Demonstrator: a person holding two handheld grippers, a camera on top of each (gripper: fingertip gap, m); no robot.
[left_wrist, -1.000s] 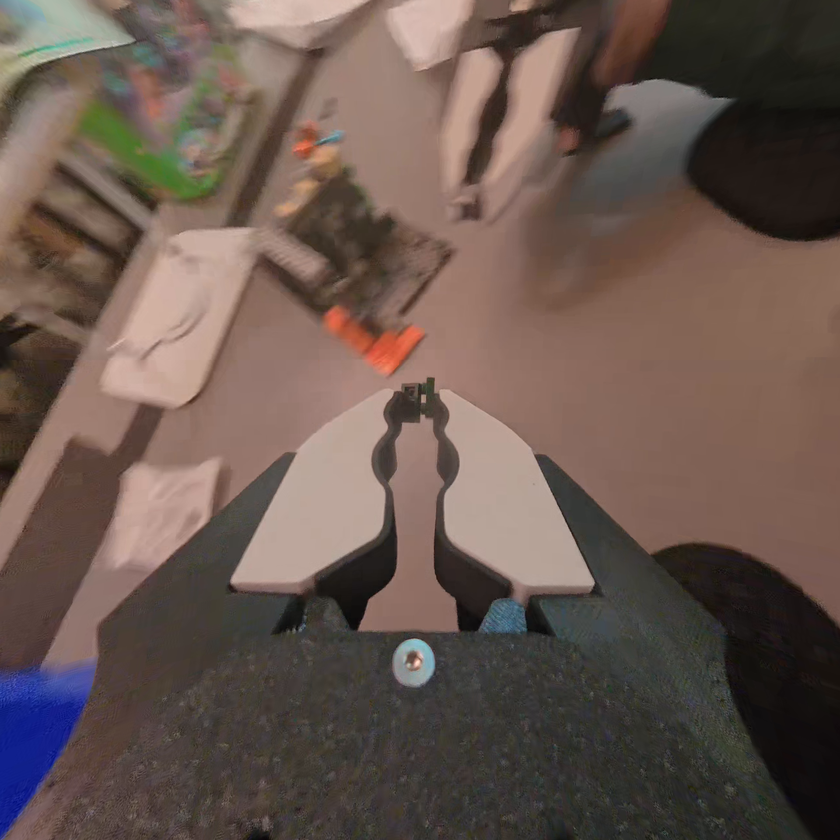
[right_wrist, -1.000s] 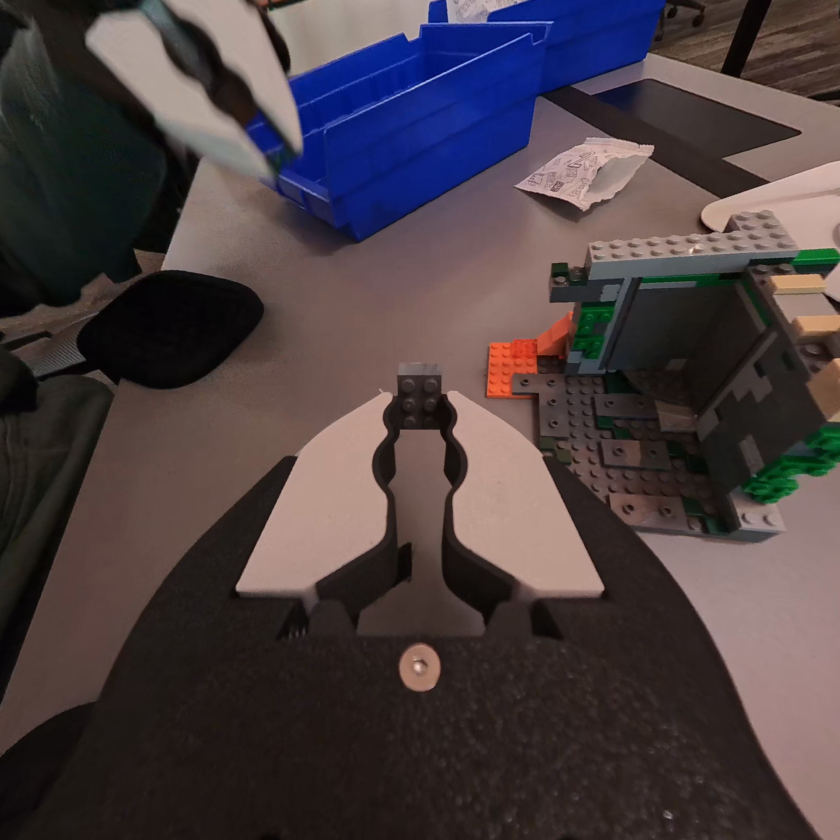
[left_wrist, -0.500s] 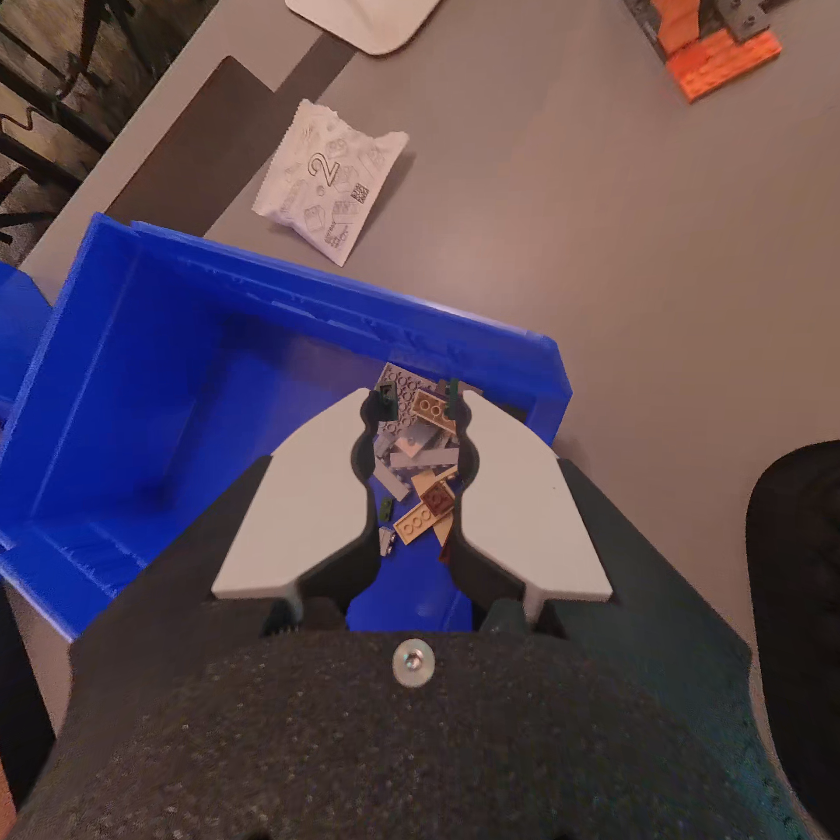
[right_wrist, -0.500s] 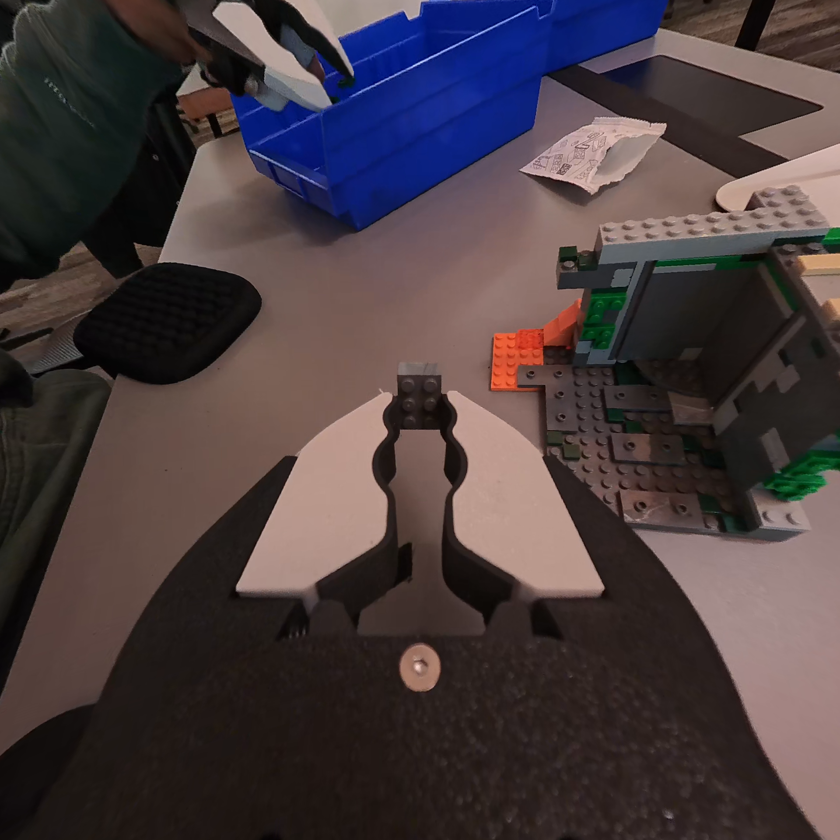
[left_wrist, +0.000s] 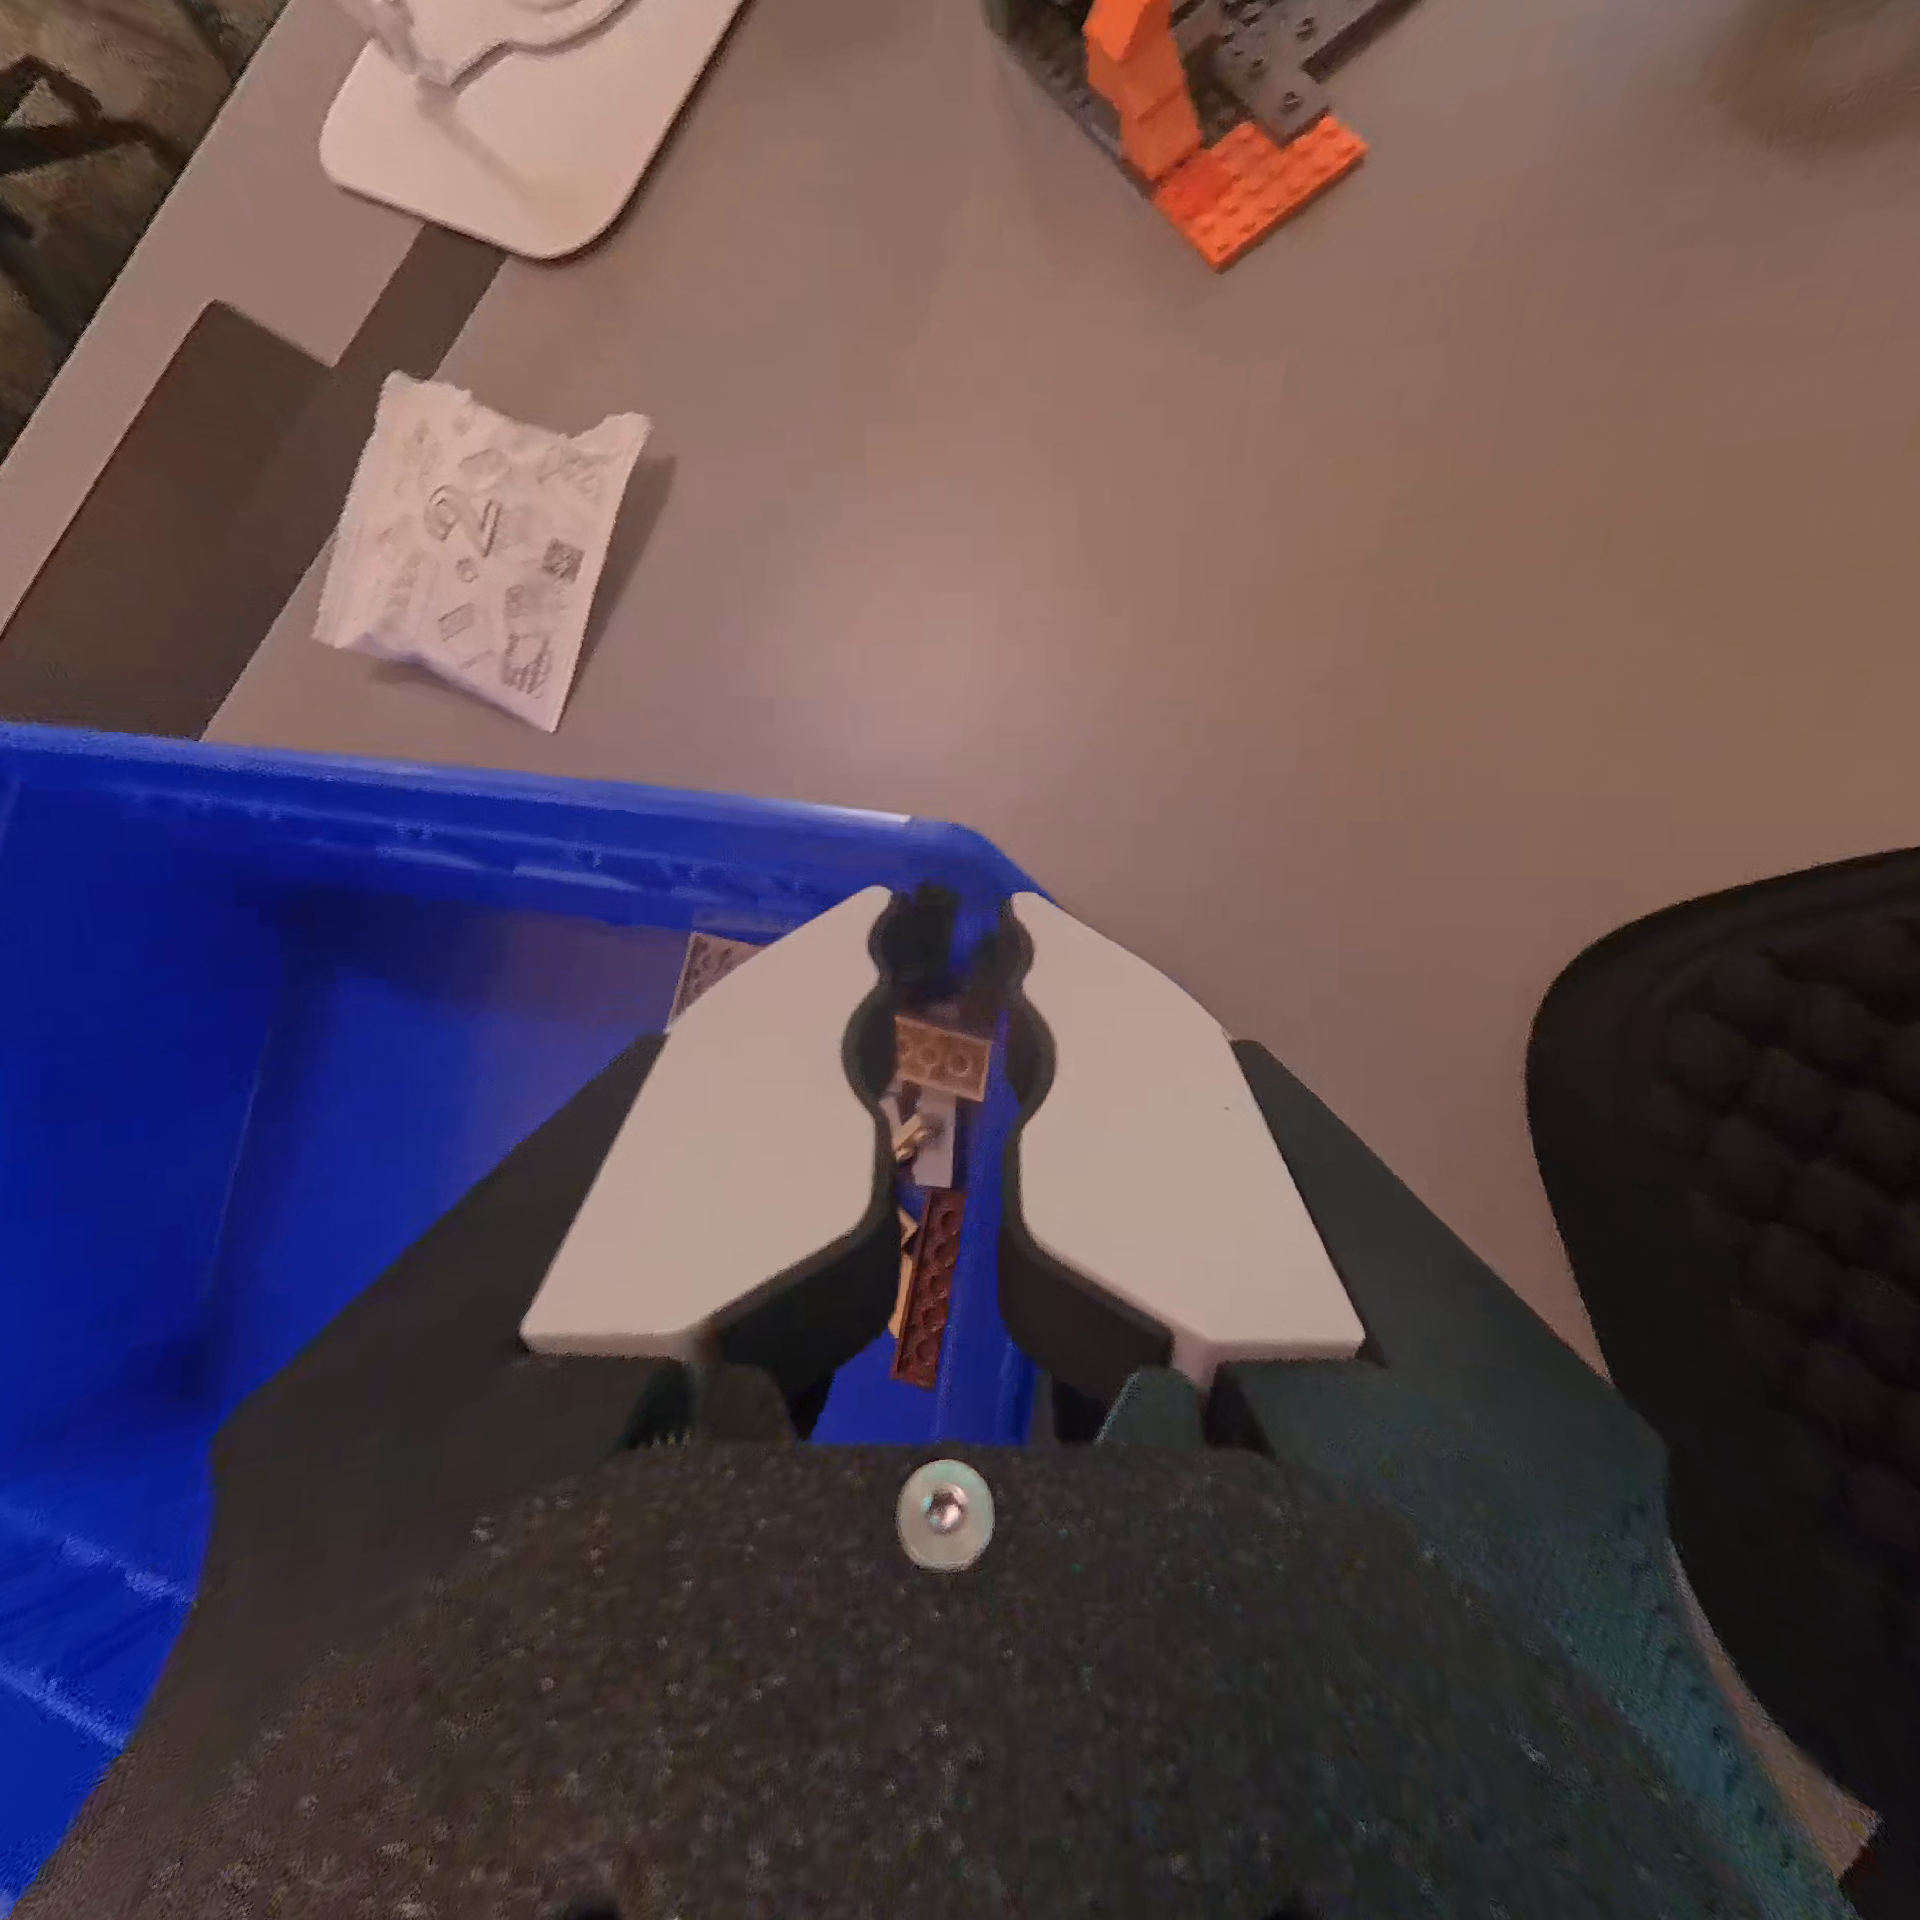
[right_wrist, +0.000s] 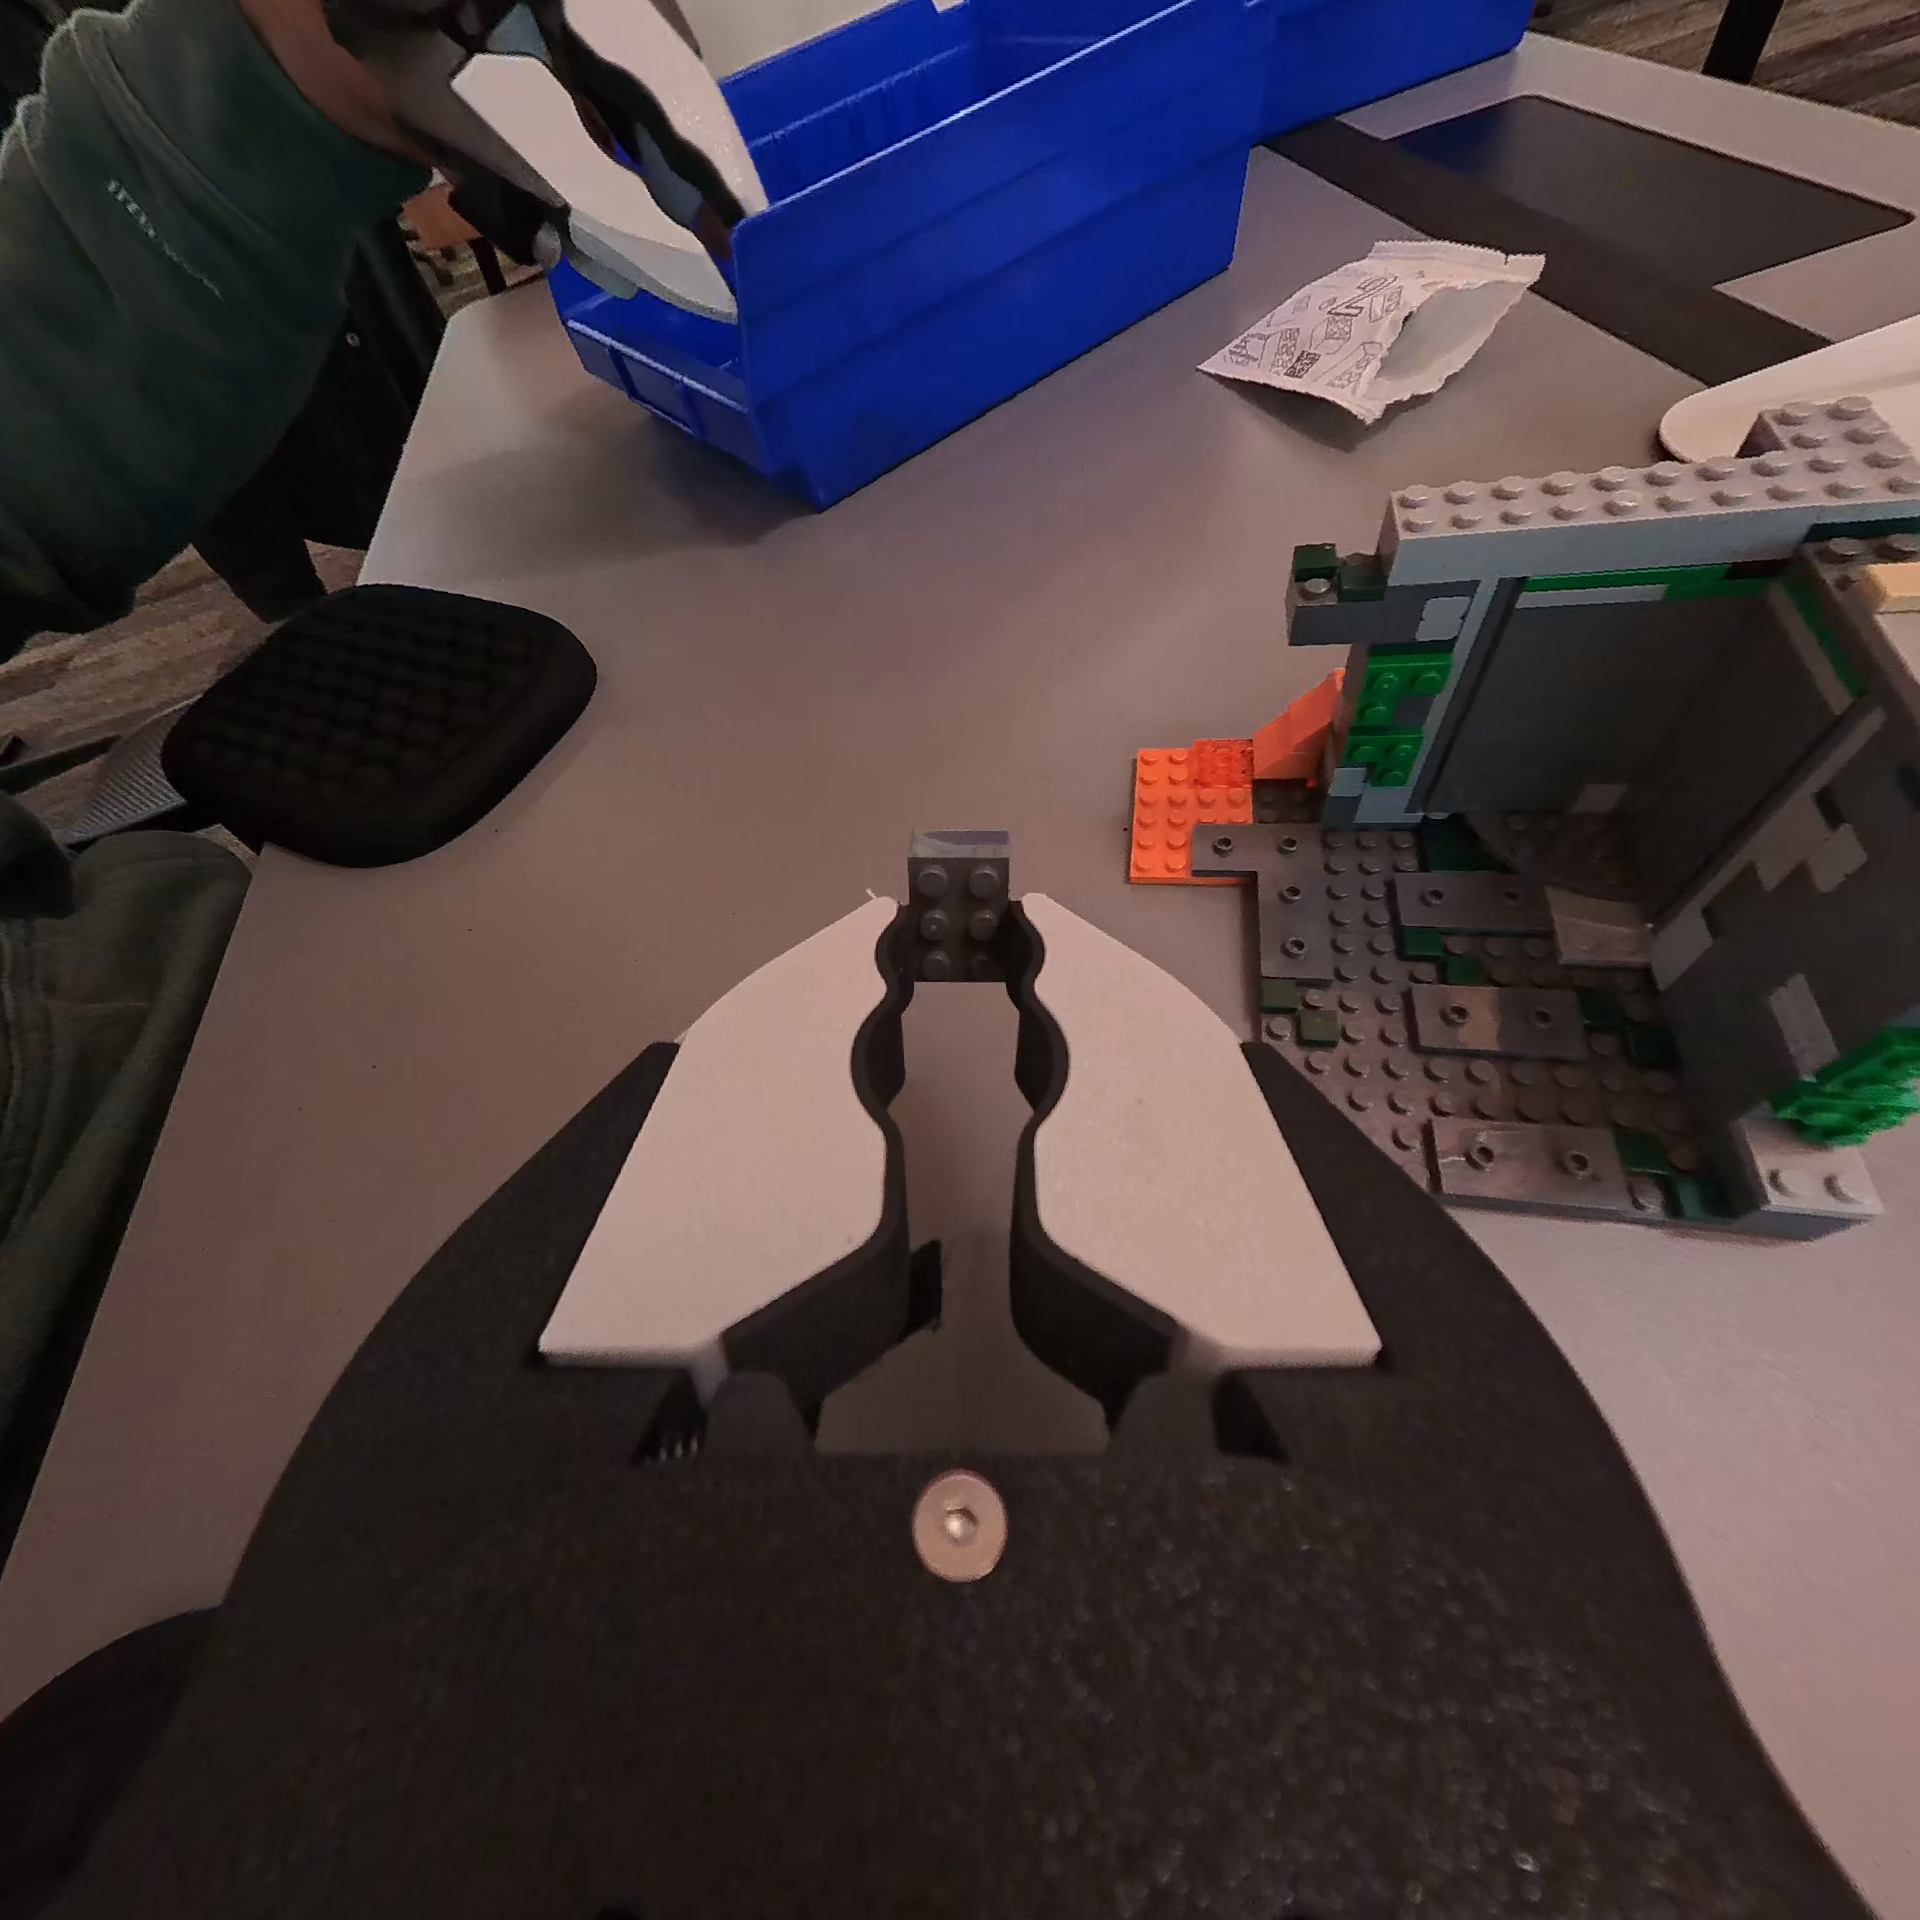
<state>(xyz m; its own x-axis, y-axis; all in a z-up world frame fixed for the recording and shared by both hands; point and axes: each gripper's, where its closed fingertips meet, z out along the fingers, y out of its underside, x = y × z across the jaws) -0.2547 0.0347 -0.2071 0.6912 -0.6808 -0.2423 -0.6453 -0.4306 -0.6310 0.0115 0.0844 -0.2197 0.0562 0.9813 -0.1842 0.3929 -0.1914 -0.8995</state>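
Observation:
My left gripper (left_wrist: 951, 920) hangs over the near corner of a blue bin (left_wrist: 416, 831), above several loose tan, grey and brown bricks (left_wrist: 940, 1060). Its fingers stand a little apart. A small dark piece (left_wrist: 920, 925) sits blurred against the left pad, and blue shows between it and the right pad. The right wrist view shows this gripper (right_wrist: 717, 208) at the bin's end (right_wrist: 987, 260). My right gripper (right_wrist: 958, 920) is shut on a dark grey two-by-three brick (right_wrist: 958, 894) and holds it above the grey table (right_wrist: 831, 623), left of a brick model (right_wrist: 1558, 935).
The model has an orange plate (right_wrist: 1184, 810) at its near corner. A white paper bag (right_wrist: 1371, 332) lies between bin and model. A white tray (left_wrist: 520, 135) sits at the far edge. A black padded armrest (right_wrist: 374, 717) overhangs the table's left edge. A person's green sleeve (right_wrist: 156, 260) is at the upper left. One gripper's finger ends stand about 30 centimetres off the other's.
My left gripper swung from the model to the blue bin, opened wide over the loose bricks, then narrowed again. My right gripper kept the grey brick and stayed put.

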